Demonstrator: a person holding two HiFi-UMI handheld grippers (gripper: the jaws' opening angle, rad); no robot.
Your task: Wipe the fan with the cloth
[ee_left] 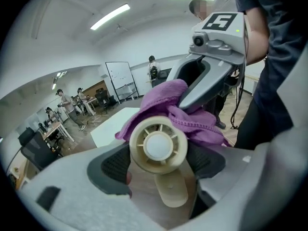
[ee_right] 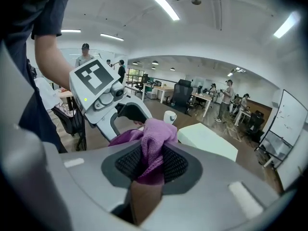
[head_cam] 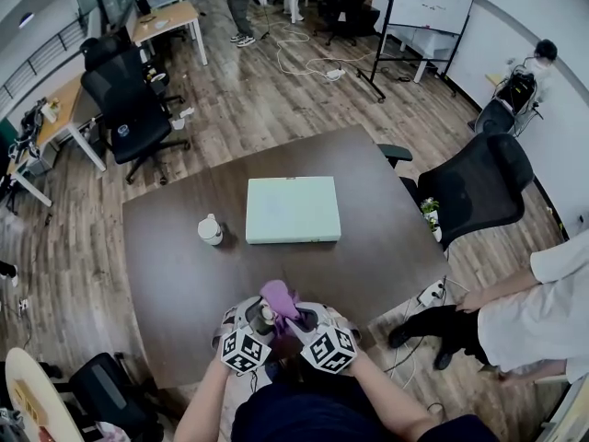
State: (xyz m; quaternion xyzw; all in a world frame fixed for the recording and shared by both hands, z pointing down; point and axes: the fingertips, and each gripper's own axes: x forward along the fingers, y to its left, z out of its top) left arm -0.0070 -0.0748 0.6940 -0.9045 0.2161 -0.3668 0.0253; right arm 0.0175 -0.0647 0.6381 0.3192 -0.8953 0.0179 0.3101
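A small cream fan (ee_left: pixel 159 147) with a round grille and short handle sits between the jaws of my left gripper (ee_left: pixel 159 163), which is shut on it. A purple cloth (ee_left: pixel 166 96) lies bunched against the fan's far side. My right gripper (ee_right: pixel 151 165) is shut on that cloth (ee_right: pixel 156 134), pinching a fold between its dark pads. In the head view both grippers are close together over the table's near edge, left gripper (head_cam: pixel 260 314) and right gripper (head_cam: pixel 296 319), with the cloth (head_cam: pixel 279 298) bulging up between them. The fan is mostly hidden there.
On the dark brown table (head_cam: pixel 175 265) lie a flat pale green box (head_cam: pixel 293 209) at the centre and a small white bottle (head_cam: pixel 210 229) to its left. A black office chair (head_cam: pixel 479 187) and a seated person (head_cam: pixel 543 311) are at the right.
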